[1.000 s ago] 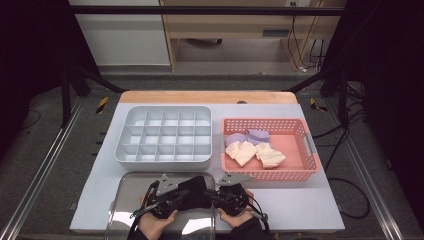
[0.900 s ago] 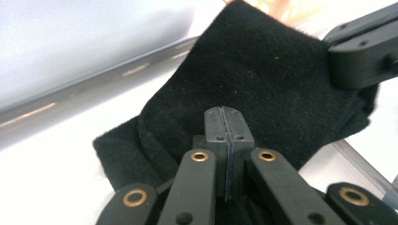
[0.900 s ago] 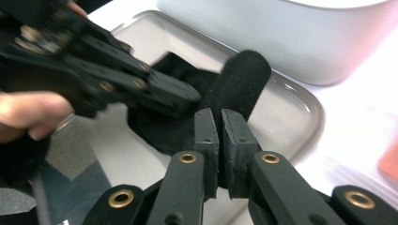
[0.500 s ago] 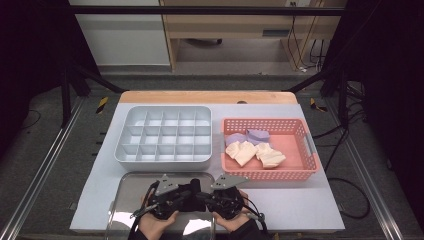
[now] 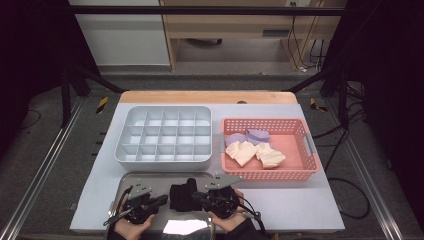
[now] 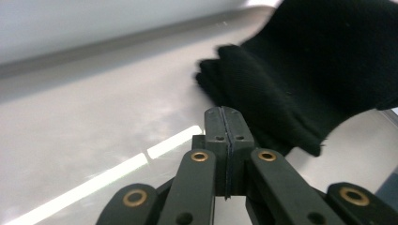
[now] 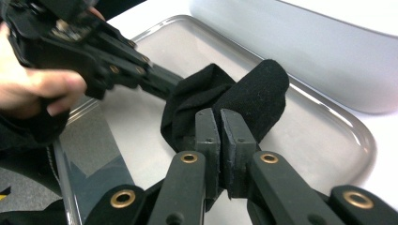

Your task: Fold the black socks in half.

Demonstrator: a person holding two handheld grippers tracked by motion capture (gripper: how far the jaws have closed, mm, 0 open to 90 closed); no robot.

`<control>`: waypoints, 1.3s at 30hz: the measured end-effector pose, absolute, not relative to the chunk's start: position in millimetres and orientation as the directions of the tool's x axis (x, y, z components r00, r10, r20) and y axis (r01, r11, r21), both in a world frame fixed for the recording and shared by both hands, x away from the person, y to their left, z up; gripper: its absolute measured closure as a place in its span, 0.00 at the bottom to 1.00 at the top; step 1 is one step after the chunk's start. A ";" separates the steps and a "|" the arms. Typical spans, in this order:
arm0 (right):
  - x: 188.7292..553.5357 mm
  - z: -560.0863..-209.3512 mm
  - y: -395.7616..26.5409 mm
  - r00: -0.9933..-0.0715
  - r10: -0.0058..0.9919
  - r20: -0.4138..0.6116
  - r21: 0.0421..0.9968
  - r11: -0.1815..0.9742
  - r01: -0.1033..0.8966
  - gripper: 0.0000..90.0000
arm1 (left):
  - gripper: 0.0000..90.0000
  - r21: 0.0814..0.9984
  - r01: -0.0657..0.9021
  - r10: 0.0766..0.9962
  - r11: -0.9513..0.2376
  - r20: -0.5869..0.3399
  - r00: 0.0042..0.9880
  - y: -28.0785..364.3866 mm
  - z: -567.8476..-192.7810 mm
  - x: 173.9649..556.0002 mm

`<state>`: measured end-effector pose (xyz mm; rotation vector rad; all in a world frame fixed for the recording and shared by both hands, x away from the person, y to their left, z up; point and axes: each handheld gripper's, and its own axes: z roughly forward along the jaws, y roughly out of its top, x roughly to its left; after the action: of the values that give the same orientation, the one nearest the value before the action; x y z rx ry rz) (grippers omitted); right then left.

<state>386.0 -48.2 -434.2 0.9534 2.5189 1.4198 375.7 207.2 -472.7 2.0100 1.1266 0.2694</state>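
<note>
a black sock (image 5: pixel 182 196) lay on a metal tray (image 5: pixel 150 178) at the near edge of the counter (image 5: pixel 300 205), between the two grippers. the right gripper (image 5: pixel 196 197) had its jaws pinched shut on the sock's right edge. the left gripper (image 5: pixel 164 200) sat just left of the sock, jaws closed on nothing, tips pointing right toward it. the sock's long axis ran near to far. a divided bin (image 5: pixel 165 137) stood beyond.
</note>
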 end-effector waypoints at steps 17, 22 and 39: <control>389.5 -452.7 -4.7 -0.855 0.482 0.191 0.772 0.464 0.434 0.93 | 0.99 0.746 0.605 0.789 -0.277 -0.184 0.587 205.6 -468.9 373.5; 388.9 -460.0 -1.6 -0.856 0.488 0.168 0.777 0.469 0.420 0.88 | 0.96 0.793 0.569 0.802 -0.218 -0.186 0.567 219.3 -450.9 378.3; 384.0 -460.9 -0.2 -0.867 0.476 0.148 0.785 0.476 0.395 0.74 | 0.61 0.774 0.526 0.773 -0.352 -0.077 0.630 190.3 -447.1 401.1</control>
<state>384.0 -0.2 -460.9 0.7753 2.6205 1.3570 401.1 190.3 -447.1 2.0404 1.0158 0.3869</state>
